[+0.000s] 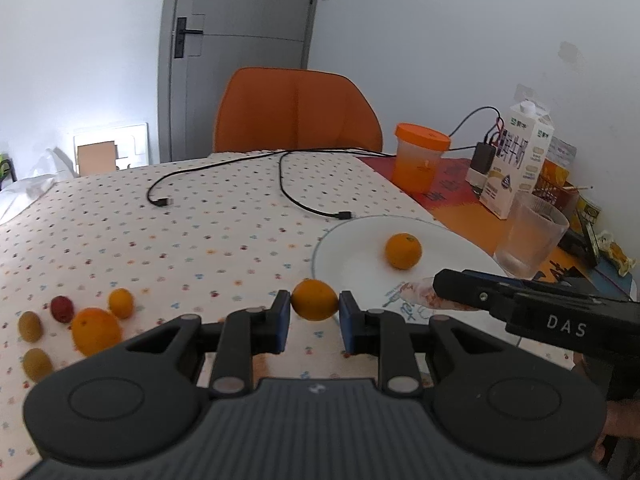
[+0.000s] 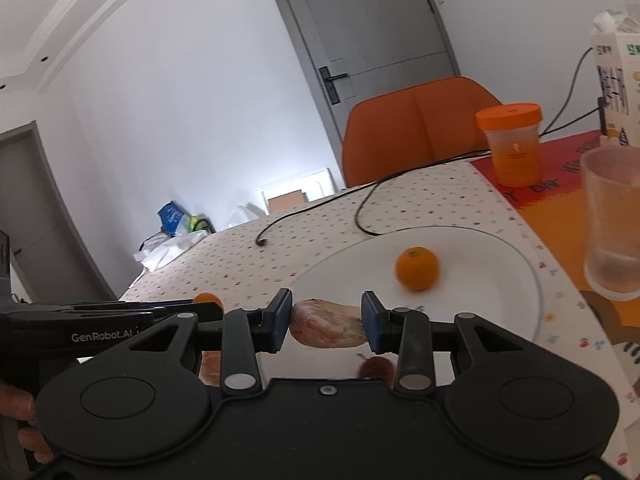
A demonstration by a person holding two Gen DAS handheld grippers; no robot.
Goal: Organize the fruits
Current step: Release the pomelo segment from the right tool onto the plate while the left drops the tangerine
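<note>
My left gripper [image 1: 314, 300] is shut on a small orange fruit [image 1: 314, 301], held above the dotted tablecloth just left of the white plate [image 1: 344, 252]. One orange [image 1: 403, 251] lies on the plate. My right gripper [image 2: 326, 314] is shut on a pale pinkish fruit [image 2: 326, 326] over the plate's [image 2: 508, 304] near rim. In the left wrist view the right gripper [image 1: 438, 285] comes in from the right. At the left on the cloth lie a big orange [image 1: 96, 330], a small orange [image 1: 121, 303], a red fruit [image 1: 62, 308] and two greenish-brown fruits [image 1: 30, 325].
Right of the plate stand a frosted glass [image 1: 530, 236], an orange-lidded jar [image 1: 420, 156] and a milk carton [image 1: 516, 156]. Black cables [image 1: 280, 176] run across the cloth behind the plate. An orange chair [image 1: 296, 108] stands at the table's far edge.
</note>
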